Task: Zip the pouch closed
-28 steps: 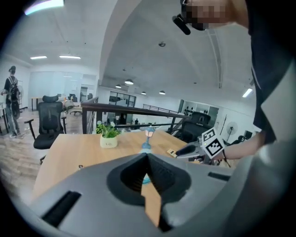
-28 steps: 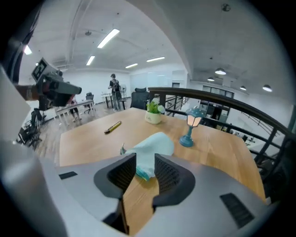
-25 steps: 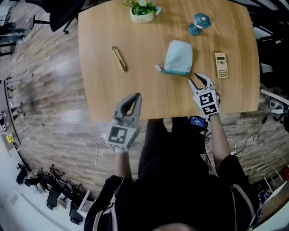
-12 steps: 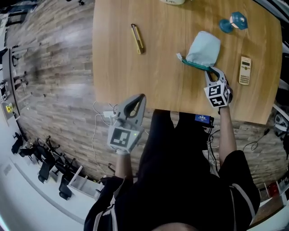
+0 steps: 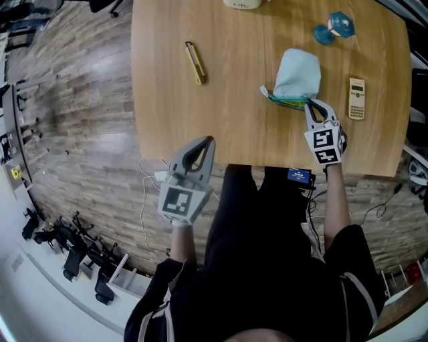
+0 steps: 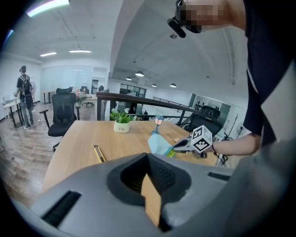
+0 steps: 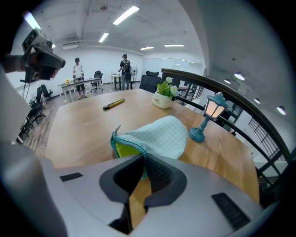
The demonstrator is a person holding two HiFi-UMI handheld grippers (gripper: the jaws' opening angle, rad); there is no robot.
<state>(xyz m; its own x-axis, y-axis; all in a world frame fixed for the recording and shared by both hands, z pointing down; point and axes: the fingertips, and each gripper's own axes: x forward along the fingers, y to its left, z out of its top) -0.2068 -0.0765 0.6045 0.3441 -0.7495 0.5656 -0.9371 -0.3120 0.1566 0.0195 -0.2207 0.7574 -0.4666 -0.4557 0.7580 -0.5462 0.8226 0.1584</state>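
- pouch [image 5: 298, 75] is lying on the table [image 5: 221, 120], zipper gaping.
- right gripper [image 5: 311, 103] jaws have just been closing, now pinching the pouch's near zipper edge.
- left gripper [image 5: 208, 139] is hanging off the table's edge, jaws together, empty.

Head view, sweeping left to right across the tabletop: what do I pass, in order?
First the yellow cutter → white pot at the top edge → pouch → blue lamp → calculator.
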